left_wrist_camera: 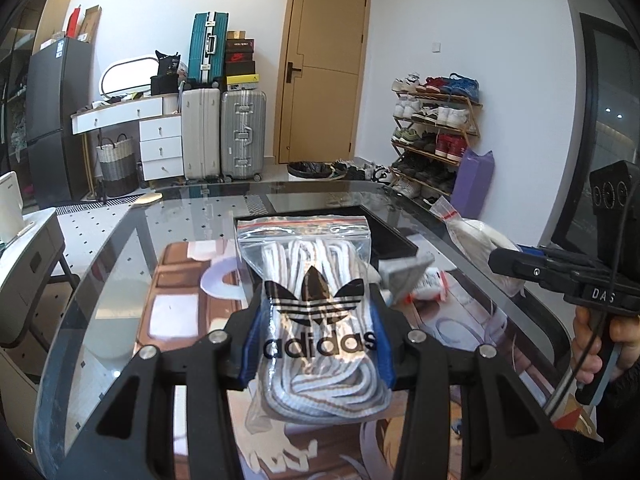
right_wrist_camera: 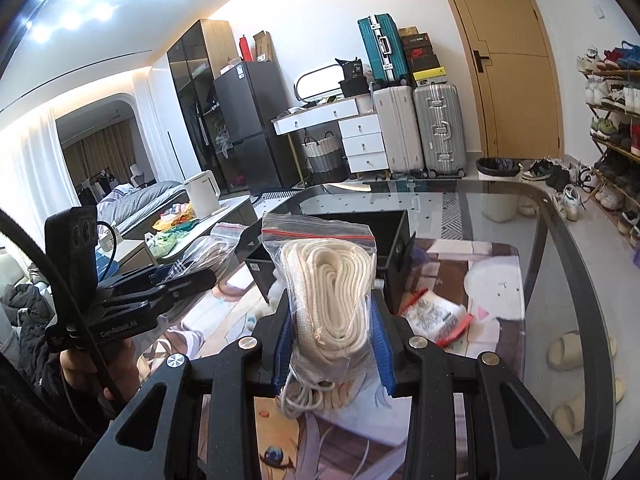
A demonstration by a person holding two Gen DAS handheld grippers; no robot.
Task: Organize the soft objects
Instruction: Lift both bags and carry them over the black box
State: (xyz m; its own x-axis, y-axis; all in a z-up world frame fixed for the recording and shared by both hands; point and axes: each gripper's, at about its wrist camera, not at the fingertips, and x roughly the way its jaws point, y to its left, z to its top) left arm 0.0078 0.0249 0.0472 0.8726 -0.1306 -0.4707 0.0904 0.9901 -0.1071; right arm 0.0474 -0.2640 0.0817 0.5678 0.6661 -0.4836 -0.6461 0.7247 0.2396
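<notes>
In the left wrist view my left gripper [left_wrist_camera: 320, 344] is shut on a clear zip bag of white and grey laces [left_wrist_camera: 316, 264] with a black adidas logo, held above the table. In the right wrist view my right gripper [right_wrist_camera: 334, 348] is shut on a clear zip bag of cream laces [right_wrist_camera: 332, 280], also lifted. An open black box [left_wrist_camera: 394, 238] [right_wrist_camera: 396, 240] stands on the table just beyond both bags. The right gripper [left_wrist_camera: 498, 260] shows at the right edge of the left view, and the left gripper [right_wrist_camera: 202, 278] at the left of the right view.
A printed mat [right_wrist_camera: 492, 280] covers part of the glass table [right_wrist_camera: 560, 248]. A small red-and-white packet [right_wrist_camera: 436, 316] [left_wrist_camera: 430, 284] and a grey piece [left_wrist_camera: 404, 276] lie beside the box. A person's hand [left_wrist_camera: 592, 344] grips the right handle. Suitcases, a shoe rack and a door stand behind.
</notes>
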